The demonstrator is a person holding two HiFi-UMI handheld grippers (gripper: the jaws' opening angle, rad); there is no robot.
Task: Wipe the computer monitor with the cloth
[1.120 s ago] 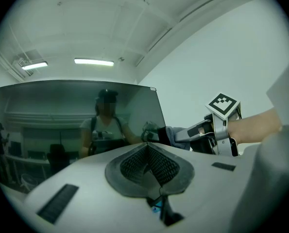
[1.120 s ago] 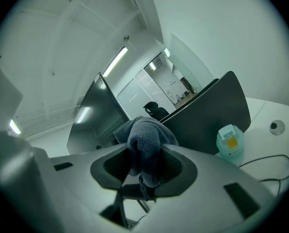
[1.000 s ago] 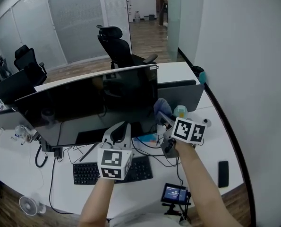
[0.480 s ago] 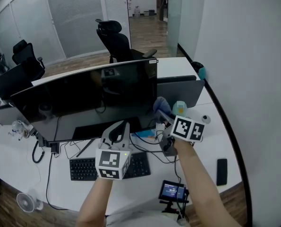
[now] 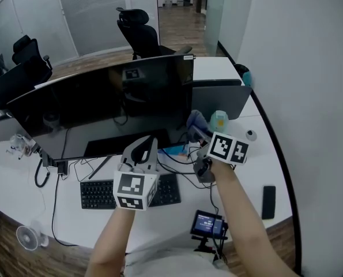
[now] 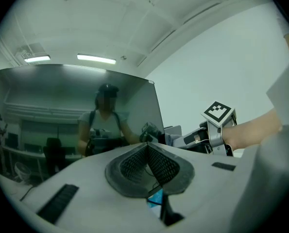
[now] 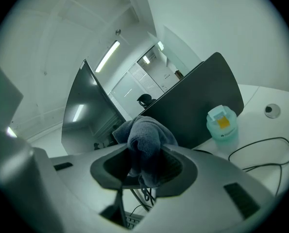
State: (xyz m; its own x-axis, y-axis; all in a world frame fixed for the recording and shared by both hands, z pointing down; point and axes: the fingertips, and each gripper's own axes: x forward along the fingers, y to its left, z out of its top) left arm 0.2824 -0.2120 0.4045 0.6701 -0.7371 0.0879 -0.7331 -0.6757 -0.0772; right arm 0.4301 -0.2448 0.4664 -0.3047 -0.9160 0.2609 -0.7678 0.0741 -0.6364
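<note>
A wide black monitor (image 5: 96, 105) stands dark on the white desk (image 5: 257, 160); its screen (image 6: 71, 115) mirrors the room. My right gripper (image 5: 198, 133) is shut on a grey-blue cloth (image 5: 196, 123), bunched between the jaws (image 7: 145, 142), just off the monitor's lower right corner, apart from the screen. My left gripper (image 5: 143, 154) is shut with nothing in it, its pads (image 6: 156, 164) pressed together, and hovers over the keyboard below the screen.
A black keyboard (image 5: 96, 194) and tangled cables (image 5: 185, 175) lie under the monitor. A teal wipes canister (image 5: 219, 120) stands by a second dark screen (image 5: 220, 100). A small device (image 5: 208, 225) and a phone (image 5: 267, 201) lie near the desk's front edge. Office chairs (image 5: 138, 34) stand behind.
The view has shifted a little; both grippers sit slightly lower and left in the frame. The right gripper still holds the cloth by the monitor's corner.
</note>
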